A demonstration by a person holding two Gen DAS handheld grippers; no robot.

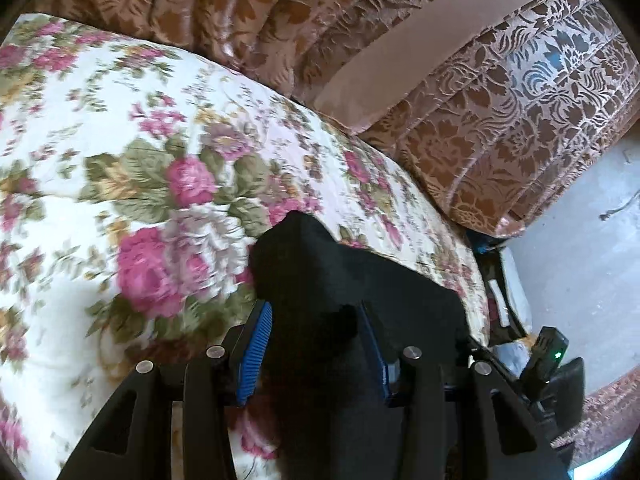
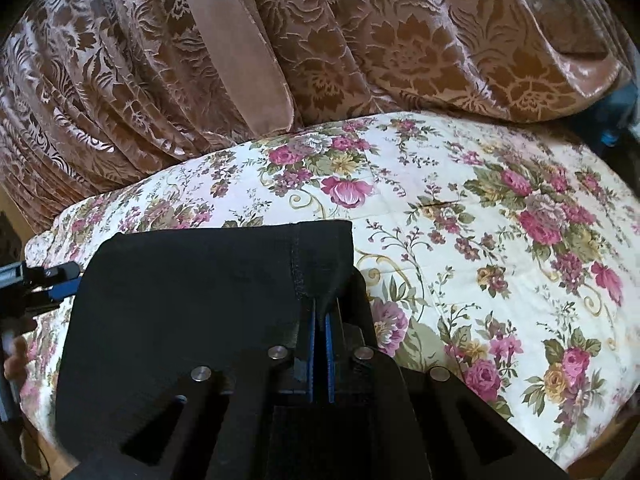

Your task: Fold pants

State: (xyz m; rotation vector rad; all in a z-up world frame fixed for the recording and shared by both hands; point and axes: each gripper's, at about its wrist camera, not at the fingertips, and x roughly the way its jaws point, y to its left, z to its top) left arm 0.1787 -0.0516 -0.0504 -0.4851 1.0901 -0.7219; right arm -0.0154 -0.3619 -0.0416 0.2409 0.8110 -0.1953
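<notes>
Left wrist view, nearest: left gripper (image 1: 316, 344), jaws partway apart with black pants (image 1: 344, 280) bunched between the blue pads (image 1: 256, 352); cannot tell if clamped.
Pants position: over the near edge of the floral bedspread (image 1: 120, 120), spreading right of the tool.
Right wrist view, nearest: right gripper (image 2: 320, 340), pinched shut on the pants' (image 2: 200, 280) seamed corner.
Key relation: cloth stretched flat leftward toward the left gripper (image 2: 60, 280); long axis between both tools.

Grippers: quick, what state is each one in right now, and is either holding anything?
Left gripper: jaws partly apart, black pants bunched between the pads; gripped, it seems.
Right gripper: shut on the pants' edge near the seam.
</notes>
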